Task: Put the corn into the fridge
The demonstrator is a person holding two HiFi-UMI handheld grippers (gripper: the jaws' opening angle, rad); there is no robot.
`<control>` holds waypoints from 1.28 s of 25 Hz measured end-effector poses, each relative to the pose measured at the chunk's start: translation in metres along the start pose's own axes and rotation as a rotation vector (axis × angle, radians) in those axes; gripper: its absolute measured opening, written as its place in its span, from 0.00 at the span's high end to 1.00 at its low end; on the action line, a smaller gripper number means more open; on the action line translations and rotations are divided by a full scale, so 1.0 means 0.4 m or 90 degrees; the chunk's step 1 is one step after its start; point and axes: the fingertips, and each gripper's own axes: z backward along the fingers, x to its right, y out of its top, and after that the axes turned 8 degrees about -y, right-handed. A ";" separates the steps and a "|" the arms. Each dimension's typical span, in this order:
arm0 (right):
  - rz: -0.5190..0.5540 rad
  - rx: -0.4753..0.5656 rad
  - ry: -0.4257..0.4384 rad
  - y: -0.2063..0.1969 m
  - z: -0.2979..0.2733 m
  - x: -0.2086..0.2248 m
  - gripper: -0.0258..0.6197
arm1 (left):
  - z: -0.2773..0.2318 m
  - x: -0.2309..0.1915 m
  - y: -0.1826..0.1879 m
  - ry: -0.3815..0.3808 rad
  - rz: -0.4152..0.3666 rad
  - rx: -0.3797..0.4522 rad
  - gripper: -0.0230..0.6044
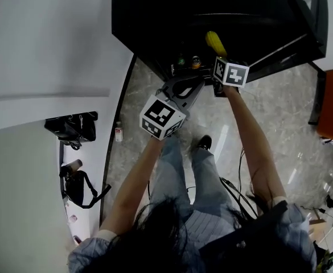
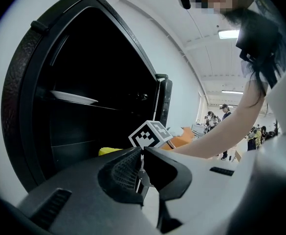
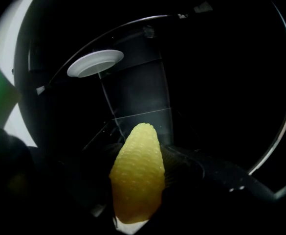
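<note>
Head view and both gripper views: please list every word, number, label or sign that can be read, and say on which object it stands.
No word or number can be read in any view.
Left marker cube on the left gripper: only a black-and-white square pattern, no letters.
Right marker cube on the right gripper: the same kind of pattern.
Small bottle, at the head view's left: label too small to read.
Corn: no print.
</note>
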 end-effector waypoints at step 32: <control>0.082 -0.070 -0.028 0.045 -0.181 -0.026 0.57 | 0.075 -0.074 -0.076 0.029 0.035 -0.039 0.95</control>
